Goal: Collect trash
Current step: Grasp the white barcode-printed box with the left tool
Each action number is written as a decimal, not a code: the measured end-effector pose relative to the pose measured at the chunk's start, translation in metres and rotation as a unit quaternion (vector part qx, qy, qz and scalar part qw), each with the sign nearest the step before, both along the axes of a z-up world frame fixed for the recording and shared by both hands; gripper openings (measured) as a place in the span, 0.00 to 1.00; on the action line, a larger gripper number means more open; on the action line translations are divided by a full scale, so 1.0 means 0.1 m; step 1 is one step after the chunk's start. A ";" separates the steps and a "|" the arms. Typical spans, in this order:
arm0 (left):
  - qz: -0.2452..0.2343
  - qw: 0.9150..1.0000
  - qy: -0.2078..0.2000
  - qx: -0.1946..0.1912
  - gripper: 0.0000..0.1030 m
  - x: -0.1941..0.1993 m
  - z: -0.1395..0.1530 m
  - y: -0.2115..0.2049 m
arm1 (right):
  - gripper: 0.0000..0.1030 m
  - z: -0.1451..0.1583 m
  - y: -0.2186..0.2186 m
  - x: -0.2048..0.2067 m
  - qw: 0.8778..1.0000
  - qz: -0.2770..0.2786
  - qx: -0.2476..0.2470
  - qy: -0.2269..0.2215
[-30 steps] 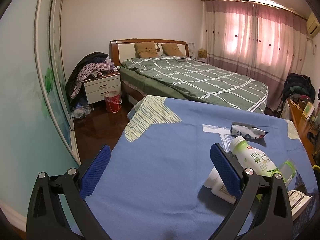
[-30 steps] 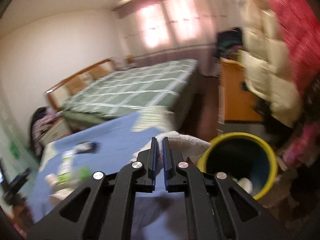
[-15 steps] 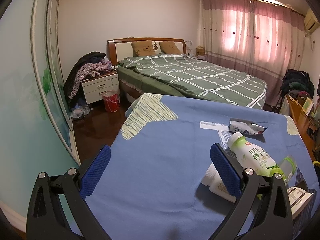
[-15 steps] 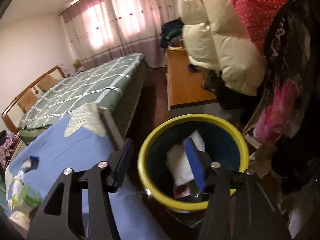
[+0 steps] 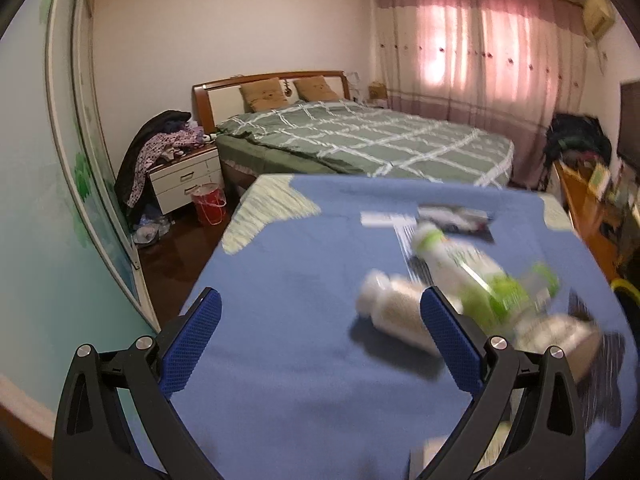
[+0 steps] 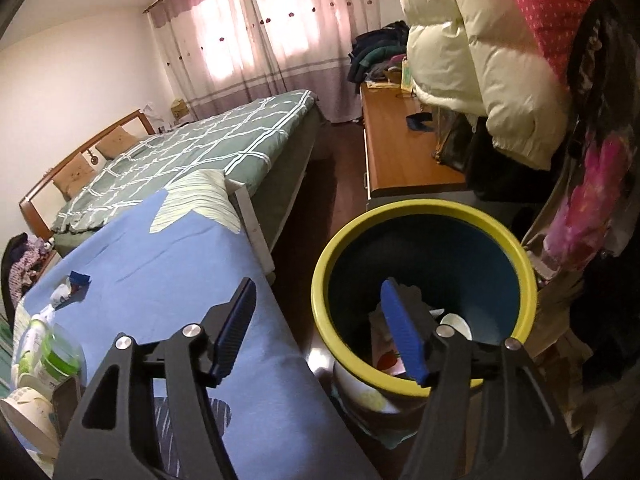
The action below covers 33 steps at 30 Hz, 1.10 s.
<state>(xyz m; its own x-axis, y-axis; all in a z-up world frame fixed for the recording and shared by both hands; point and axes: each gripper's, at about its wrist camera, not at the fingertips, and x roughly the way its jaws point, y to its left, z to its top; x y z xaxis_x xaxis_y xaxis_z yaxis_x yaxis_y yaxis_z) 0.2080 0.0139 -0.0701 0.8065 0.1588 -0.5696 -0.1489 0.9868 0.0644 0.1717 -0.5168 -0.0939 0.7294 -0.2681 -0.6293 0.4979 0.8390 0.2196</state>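
**Both grippers wide open, trash on cloth and in bin**

The right gripper point(image 6: 320, 326) is spread wide and holds nothing; its right finger hangs over the yellow-rimmed bin point(image 6: 496, 226), which has paper and scraps inside. The left gripper point(image 5: 320, 340) also gapes empty above the blue cloth point(image 5: 288, 280). Near the cloth's right edge lie a white bottle point(image 5: 390, 308), a green-labelled bottle point(image 5: 472, 268) and a wrapper point(image 5: 456, 218), all blurred.

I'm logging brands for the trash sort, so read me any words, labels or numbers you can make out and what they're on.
None can be read in either view.
White bottle with green label: print smeared by motion blur.
Small white bottle: blurred, no text legible.
Flat wrapper: printing too blurred.
Paper scraps in the yellow-rimmed bin: markings too small.
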 end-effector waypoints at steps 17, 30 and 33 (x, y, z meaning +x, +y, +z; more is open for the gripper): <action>-0.027 0.991 0.108 0.070 0.95 -0.83 -0.49 0.03 | 0.61 0.00 0.00 -0.02 1.000 0.019 0.015 -0.013; -0.253 0.954 0.122 0.105 0.95 -1.30 -0.56 -0.93 | 0.61 0.01 0.02 -0.02 1.000 0.022 0.015 -0.013; -0.290 0.944 0.121 0.099 0.95 -1.33 -0.50 -1.01 | 0.61 0.00 0.04 0.00 0.999 0.024 0.017 -0.013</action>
